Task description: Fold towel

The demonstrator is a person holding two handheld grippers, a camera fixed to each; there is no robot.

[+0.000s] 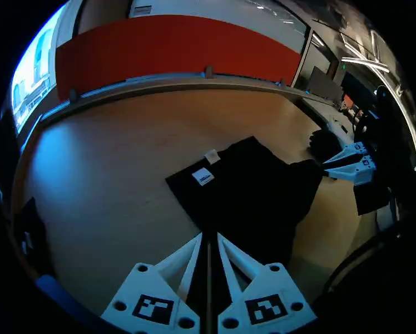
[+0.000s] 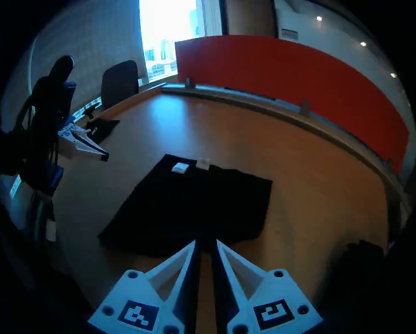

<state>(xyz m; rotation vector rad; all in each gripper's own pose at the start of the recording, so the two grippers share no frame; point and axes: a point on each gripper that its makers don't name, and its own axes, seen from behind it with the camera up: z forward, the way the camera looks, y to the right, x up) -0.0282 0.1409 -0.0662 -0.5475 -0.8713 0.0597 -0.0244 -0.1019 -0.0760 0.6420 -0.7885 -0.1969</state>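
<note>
- Left gripper (image 1: 209, 236) sits low in its own view, its two white fingers drawn together with only a thin dark slit between them. Nothing can be seen clamped in it.
- In the right gripper view the same tool (image 2: 104, 157) hangs at the far left over the table (image 2: 319, 183). It is well apart from the towel (image 2: 197, 206), and its fingers run to a single point.
- Right gripper (image 2: 206, 243) also has its fingers narrowed to a slim gap. Their tips meet the near edge of the towel, but I cannot tell whether they pinch the cloth or merely hover at it.
- Seen from the left gripper view, the right gripper (image 1: 326, 168) points in from the right, its tips just beside a bunched, slightly raised corner of the towel.
- Black and spread on the wooden table, the towel lies mostly flat, with one side rumpled.
- Two small white labels (image 1: 203, 176) show on the cloth close to one edge.
- An orange partition (image 1: 174, 44) runs along the far side of the table.
- A dark office chair (image 2: 119, 83) stands by the bright window (image 2: 169, 39) beyond the table's end.
</note>
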